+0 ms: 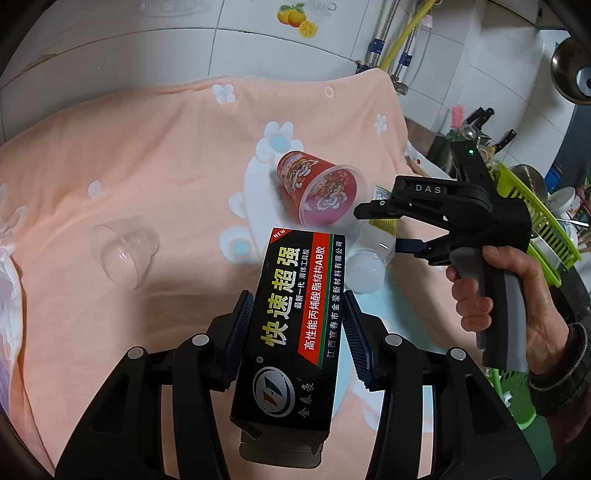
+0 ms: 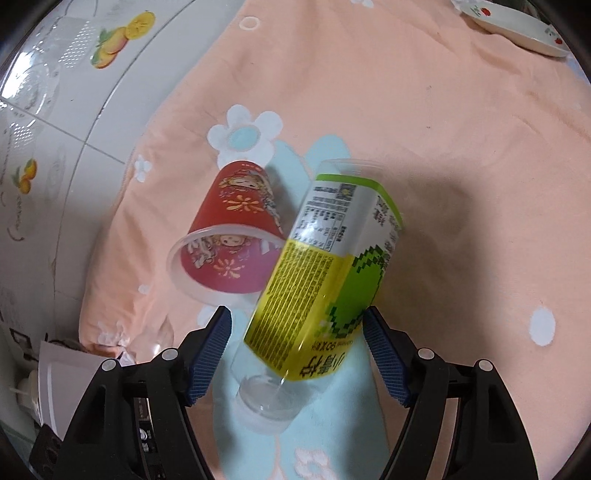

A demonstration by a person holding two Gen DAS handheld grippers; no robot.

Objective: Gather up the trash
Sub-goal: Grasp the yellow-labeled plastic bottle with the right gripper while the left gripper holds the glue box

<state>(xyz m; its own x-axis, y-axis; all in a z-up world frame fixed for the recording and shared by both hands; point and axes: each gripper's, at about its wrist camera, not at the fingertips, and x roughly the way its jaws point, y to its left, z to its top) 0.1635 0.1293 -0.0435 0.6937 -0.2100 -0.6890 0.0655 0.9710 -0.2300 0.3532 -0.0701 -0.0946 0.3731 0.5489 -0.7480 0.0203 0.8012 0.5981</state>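
Note:
A black glue box (image 1: 291,325) with yellow lettering is clamped between the pads of my left gripper (image 1: 295,299), held above the peach flowered cloth (image 1: 147,166). A clear bottle (image 2: 325,277) with a yellow-green label lies on the cloth, white cap toward the camera. My right gripper (image 2: 297,312) straddles it with jaws apart; the left pad (image 2: 214,343) stands clear of the bottle. In the left wrist view, a hand (image 1: 498,295) holds the right gripper (image 1: 380,229) over the bottle (image 1: 365,266). A red printed cup (image 2: 229,251) lies on its side beside the bottle.
A clear plastic cup (image 1: 125,251) lies tipped on the cloth at the left. A green dish rack (image 1: 532,221) with dishes stands at the right, past the cloth's edge. A white plate (image 2: 517,29) sits at the far corner. White tiled wall (image 1: 147,44) runs behind.

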